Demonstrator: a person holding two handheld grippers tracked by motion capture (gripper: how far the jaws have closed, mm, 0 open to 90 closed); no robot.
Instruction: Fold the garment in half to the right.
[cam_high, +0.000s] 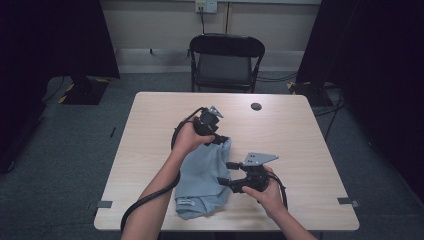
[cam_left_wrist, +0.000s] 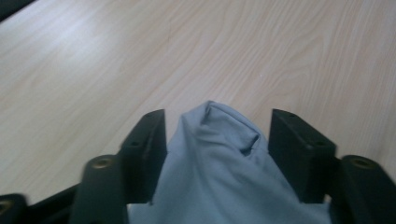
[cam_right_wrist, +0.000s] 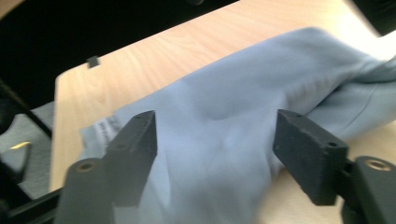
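Hiding table (cam_high: 150, 125): crumpled grey cloth (cam_high: 202, 172), blurred.

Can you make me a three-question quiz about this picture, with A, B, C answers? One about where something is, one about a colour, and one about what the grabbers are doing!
1. Where does the cloth lie on the table?
A. Near the person's edge, between the two hands
B. At the far edge, by the chair
C. Hanging off the right side

2. What colour is the cloth?
A. Red
B. Light blue-grey
C. Yellow

3. How do the jaws of the left gripper stand?
A. Shut tight on the cloth
B. Apart, with a cloth peak between them
C. Shut on a cup

Answers:
1. A, the high view shows it near the front edge between the left gripper and the right gripper.
2. B, every view shows a pale blue-grey fabric.
3. B, the left gripper view shows gaps between each jaw and the cloth.
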